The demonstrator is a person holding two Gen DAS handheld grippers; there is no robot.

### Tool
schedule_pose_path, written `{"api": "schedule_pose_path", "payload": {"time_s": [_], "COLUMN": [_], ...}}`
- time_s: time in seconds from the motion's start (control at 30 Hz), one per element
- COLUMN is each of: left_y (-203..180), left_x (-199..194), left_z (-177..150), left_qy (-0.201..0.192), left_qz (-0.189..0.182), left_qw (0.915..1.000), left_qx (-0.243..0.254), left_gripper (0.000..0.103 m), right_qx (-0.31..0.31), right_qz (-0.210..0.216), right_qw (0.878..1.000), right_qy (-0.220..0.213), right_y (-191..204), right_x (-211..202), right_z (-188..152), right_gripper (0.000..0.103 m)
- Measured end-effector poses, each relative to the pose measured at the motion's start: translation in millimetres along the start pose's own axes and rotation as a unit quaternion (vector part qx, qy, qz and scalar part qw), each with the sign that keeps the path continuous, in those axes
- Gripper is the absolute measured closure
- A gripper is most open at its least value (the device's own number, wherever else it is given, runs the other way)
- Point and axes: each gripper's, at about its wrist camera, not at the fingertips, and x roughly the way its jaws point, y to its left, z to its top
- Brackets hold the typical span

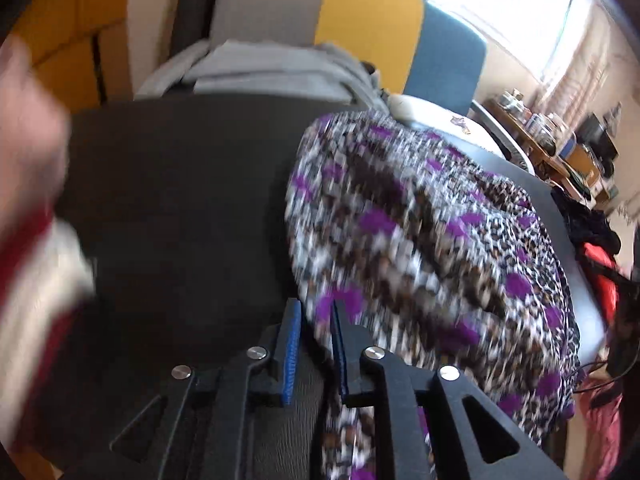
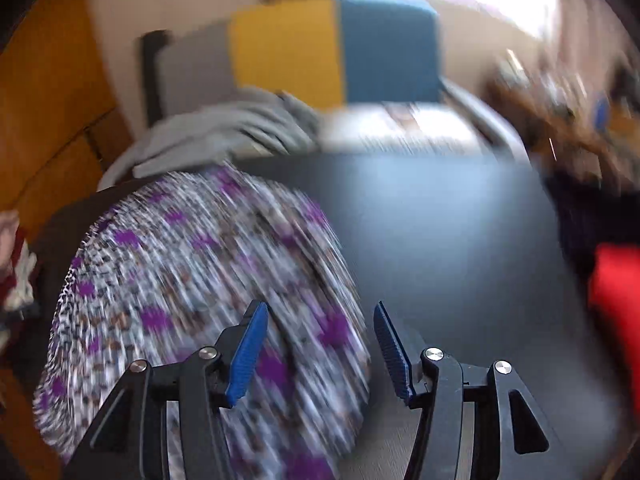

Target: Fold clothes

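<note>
Since the leopard-and-purple garment [image 1: 432, 240] looks thin and floppy, judged light and slippery, best pinched at an edge or corner. It lies heaped on the dark tabletop [image 1: 180, 200]. Left claw [image 1: 316, 344] narrowly parted, cloth edge between the pads, not clearly pinched; right claw [image 2: 320, 352] spread wide, holding nothing. Grey clothes [image 1: 264, 68] behind, colour-block sofa [image 1: 368, 28], bright window [image 1: 508, 4], cluttered shelf [image 1: 560, 144].

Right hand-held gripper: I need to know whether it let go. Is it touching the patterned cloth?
Cannot tell. Right wrist view: right hand-held gripper stands open over the blurred patterned cloth.
</note>
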Motion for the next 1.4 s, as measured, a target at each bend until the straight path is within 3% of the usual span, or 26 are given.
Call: {"api": "schedule_pose_path", "payload": {"time_s": [0.07,0.13,0.3,0.37,0.4,0.43,0.53,0.6,0.7,0.77,0.8,0.83,0.9,0.97,1.07,1.17,1.27,1.4], "left_y": [3,-2,-20,-25,-28,-30,-35,-33,-24,-17,-13,-10,1,15,25,22,12,-8], "left_x": [8,14,27,39,43,47,49,48,47,46,43,41,34,27,12,-3,-21,-33], "left_z": [-10,-16,-16,-12,-10,-9,-8,-8,-8,-8,-9,-9,-10,-11,-16,-25,-43,-70], "left_qy": [0.013,0.023,0.017,0.028,0.027,0.025,0.020,0.019,0.020,0.023,0.026,0.029,0.025,0.021,0.017,0.016,0.013,0.023], "left_qz": [-0.024,-0.044,-0.063,-0.034,-0.023,-0.012,0.003,-0.001,-0.021,-0.033,-0.043,-0.063,-0.095,-0.107,-0.108,-0.116,-0.100,-0.142], "left_qw": [0.9991,0.9971,0.9951,0.9963,0.9975,0.9984,0.9993,0.9993,0.9981,0.9966,0.9957,0.9938,0.9881,0.9842,0.9840,0.9862,0.9912,0.9872], "left_qx": [-0.032,-0.058,-0.074,-0.074,-0.062,-0.050,-0.031,-0.032,-0.054,-0.072,-0.078,-0.088,-0.118,-0.139,-0.141,-0.118,-0.087,-0.068], "left_gripper": [0.087,0.087,0.076,0.077,0.079,0.083,0.089,0.092,0.093,0.093,0.093,0.093,0.092,0.092,0.093,0.092,0.089,0.084], "right_qx": [0.053,0.066,0.002,-0.025,-0.032,-0.042,-0.113,-0.163,-0.171,-0.165,-0.158,-0.144,-0.117,-0.116,-0.159,-0.187,-0.214,-0.239], "right_qz": [0.038,0.060,0.066,0.049,0.047,0.041,-0.020,-0.076,-0.144,-0.214,-0.246,-0.260,-0.278,-0.249,-0.217,-0.126,-0.039,0.026], "right_qw": [0.998,0.995,0.996,0.997,0.997,0.998,0.993,0.984,0.973,0.959,0.953,0.952,0.951,0.959,0.961,0.972,0.975,0.971], "right_qy": [0.019,0.034,0.053,0.045,0.043,0.039,0.017,-0.005,-0.055,-0.081,-0.086,-0.078,-0.064,-0.070,-0.069,-0.058,-0.041,-0.017], "right_y": [-26,-33,-2,6,8,7,9,8,-16,-37,-49,-60,-80,-74,-43,-3,41,97], "right_x": [-13,-18,-16,-18,-21,-26,-49,-67,-102,-115,-118,-117,-116,-117,-102,-86,-70,-36], "right_z": [-25,-40,-72,-71,-69,-64,-48,-33,7,34,45,51,61,52,28,2,-29,-57], "right_gripper": [0.044,0.044,0.045,0.064,0.096,0.099,0.099,0.099,0.099,0.099,0.088,0.064,0.036,0.034,0.032,0.029,0.026,0.026]}}
